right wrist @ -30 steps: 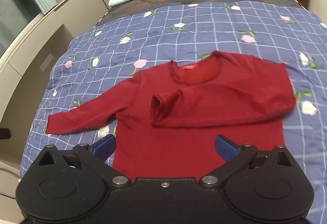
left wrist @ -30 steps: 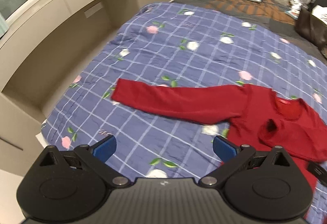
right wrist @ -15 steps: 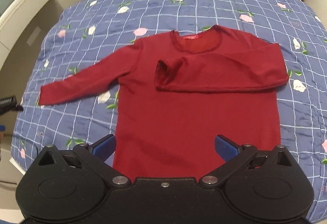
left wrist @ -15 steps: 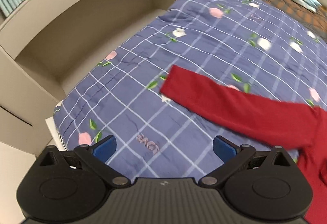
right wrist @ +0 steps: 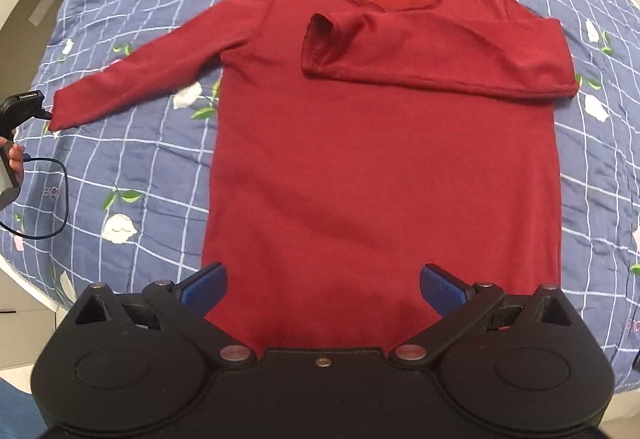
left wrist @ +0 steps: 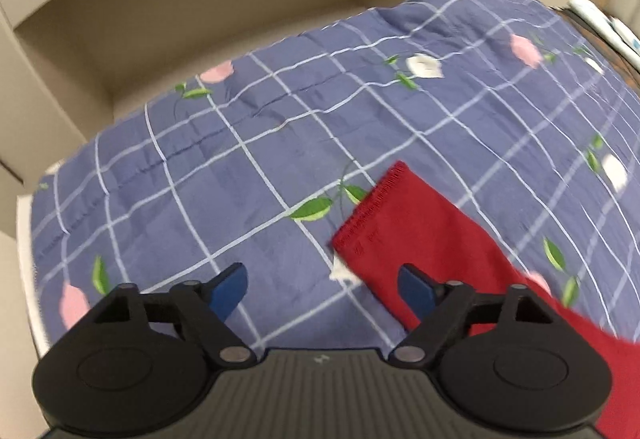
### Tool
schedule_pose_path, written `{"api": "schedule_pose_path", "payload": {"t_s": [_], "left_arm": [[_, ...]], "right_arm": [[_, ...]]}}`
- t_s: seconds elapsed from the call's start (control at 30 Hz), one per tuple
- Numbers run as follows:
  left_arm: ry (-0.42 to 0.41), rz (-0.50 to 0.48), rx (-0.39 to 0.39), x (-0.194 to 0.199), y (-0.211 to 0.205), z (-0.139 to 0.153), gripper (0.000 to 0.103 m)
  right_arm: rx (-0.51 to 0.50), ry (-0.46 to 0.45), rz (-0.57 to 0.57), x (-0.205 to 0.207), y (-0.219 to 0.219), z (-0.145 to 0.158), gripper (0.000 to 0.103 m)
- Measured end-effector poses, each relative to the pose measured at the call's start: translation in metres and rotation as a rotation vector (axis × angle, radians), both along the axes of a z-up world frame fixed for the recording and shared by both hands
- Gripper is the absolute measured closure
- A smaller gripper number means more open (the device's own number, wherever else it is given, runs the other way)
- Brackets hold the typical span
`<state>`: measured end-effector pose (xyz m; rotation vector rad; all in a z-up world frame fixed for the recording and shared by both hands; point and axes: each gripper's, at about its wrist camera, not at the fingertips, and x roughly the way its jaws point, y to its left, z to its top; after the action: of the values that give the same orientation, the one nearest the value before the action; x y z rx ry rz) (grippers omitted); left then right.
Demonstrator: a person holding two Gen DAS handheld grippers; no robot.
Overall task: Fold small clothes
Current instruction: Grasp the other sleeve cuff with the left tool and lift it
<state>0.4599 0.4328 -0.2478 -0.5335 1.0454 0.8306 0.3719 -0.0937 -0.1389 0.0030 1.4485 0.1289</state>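
The red top (right wrist: 380, 159) lies flat on the bed (right wrist: 140, 167), neck toward the far edge, hem under the right gripper (right wrist: 322, 285), jaws apart and empty. One sleeve is folded across the chest; the other sleeve (left wrist: 432, 239) runs out toward the bed's left edge. Its cuff sits just ahead and right of the left gripper (left wrist: 322, 289), jaws apart, which is nearer

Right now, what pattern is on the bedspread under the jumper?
Blue bedspread with white checks and flowers, clearest in the right wrist view.
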Motion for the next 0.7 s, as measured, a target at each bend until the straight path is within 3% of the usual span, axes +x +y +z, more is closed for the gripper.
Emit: {"api": "schedule_pose_path", "payload": {"t_s": [0.1,0.23,0.37,0.4,0.43,0.5,0.7], "left_arm": [[-0.008,0.023,-0.023,0.008,0.011,-0.013,0.026],[0.012,0.029,-0.062,0.019,0.022,-0.030,0.042],[0.006,0.042,-0.079,0.025,0.027,-0.032,0.048],[-0.001,0.037,-0.084,0.026,0.028,-0.032,0.060],[-0.009,0.027,-0.091,0.027,0.029,-0.031,0.080],[-0.030,0.004,-0.106,0.030,0.029,-0.030,0.097],[-0.109,-0.056,-0.062,0.028,0.017,-0.006,0.099]], "right_arm": [[-0.010,0.013,-0.017,0.002,-0.002,-0.004,0.001],[-0.013,0.022,-0.028,0.005,-0.001,-0.007,0.001],[-0.012,0.030,-0.031,0.006,0.002,-0.009,0.001],[-0.011,0.029,-0.031,0.007,0.002,-0.010,0.001],[-0.010,0.028,-0.031,0.007,0.002,-0.010,0.001],[-0.009,0.026,-0.033,0.008,0.003,-0.010,0.001],[0.008,0.001,-0.034,0.011,0.005,-0.003,0.001]]}}
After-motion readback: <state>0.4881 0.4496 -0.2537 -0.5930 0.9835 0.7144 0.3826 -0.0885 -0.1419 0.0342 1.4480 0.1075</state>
